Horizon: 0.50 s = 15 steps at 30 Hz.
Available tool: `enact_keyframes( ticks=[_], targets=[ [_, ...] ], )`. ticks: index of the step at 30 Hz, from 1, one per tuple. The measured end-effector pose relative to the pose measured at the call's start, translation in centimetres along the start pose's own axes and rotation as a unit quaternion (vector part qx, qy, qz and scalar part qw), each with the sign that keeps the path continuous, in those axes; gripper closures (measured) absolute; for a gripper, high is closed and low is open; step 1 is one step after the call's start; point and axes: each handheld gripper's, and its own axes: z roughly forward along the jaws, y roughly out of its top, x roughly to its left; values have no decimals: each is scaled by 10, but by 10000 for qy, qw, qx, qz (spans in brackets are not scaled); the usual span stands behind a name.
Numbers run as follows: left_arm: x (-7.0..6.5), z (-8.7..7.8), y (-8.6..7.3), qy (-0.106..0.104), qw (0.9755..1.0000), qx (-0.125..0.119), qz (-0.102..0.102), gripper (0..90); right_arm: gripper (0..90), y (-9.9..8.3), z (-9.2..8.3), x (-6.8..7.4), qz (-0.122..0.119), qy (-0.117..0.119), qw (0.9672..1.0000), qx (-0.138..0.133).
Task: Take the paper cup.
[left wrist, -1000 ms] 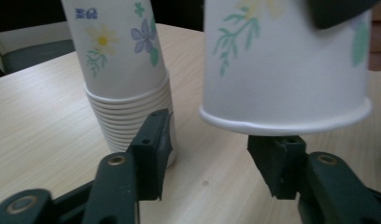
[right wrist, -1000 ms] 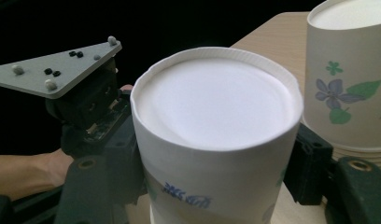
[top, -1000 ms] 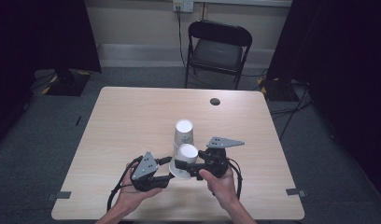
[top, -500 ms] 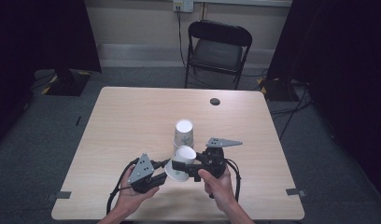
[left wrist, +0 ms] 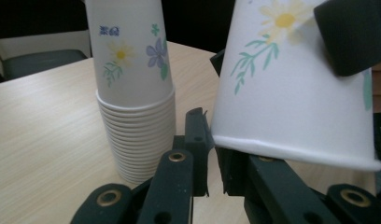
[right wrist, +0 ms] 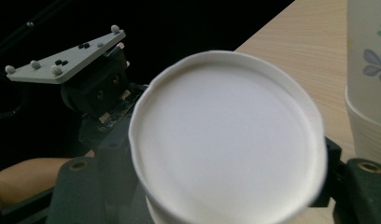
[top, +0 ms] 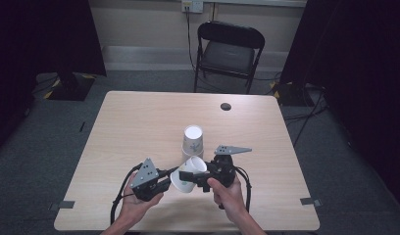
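A white paper cup (top: 181, 183) with a flower print hangs tipped over the table's front, its mouth toward the left gripper (top: 173, 172). In the left gripper view the jaws of that gripper (left wrist: 214, 149) have just been closing and now pinch the cup's rim (left wrist: 291, 151). My right gripper (top: 194, 172) holds the same cup across its body. Its jaws have just been opening, but the pads still lie against the cup (right wrist: 226, 140), whose base faces that camera. A stack of upturned cups (top: 193, 139) (left wrist: 135, 107) (right wrist: 368, 93) stands just behind.
The wooden table (top: 129, 122) carries a small dark round spot (top: 226, 106) near its far edge. A black folding chair (top: 227, 49) stands beyond the table. Dark curtains hang at both sides.
The cup has tipped from nearly upright to lying over, its mouth toward the left gripper. The left jaws have shut on its rim. Both hands stayed in place.
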Motion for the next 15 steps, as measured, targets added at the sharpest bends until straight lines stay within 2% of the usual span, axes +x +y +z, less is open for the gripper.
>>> enact_keyframes(
  ticks=[2, 6, 7, 11, 15],
  targets=[
    [0, 0, 0, -94, 9999, 30, -16, 848, 243, 0, 1, 1, -40, -27, 10000, 23],
    [3, 0, -1, -69, 9999, 48, -142, 843, 178, 1, -1, 1, -130, -5, 9999, -57],
    [4, 0, -1, -77, 9998, 48, -182, 842, 153, 1, -3, 2, -263, -55, 9996, -103],
    [6, -2, -2, -52, 9997, 55, -244, 842, 139, 3, -5, 3, -324, -49, 9994, -145],
    [8, -3, -2, -124, 9994, 75, -325, 843, 138, 4, -8, 3, -396, -95, 9990, -159]
  ],
)
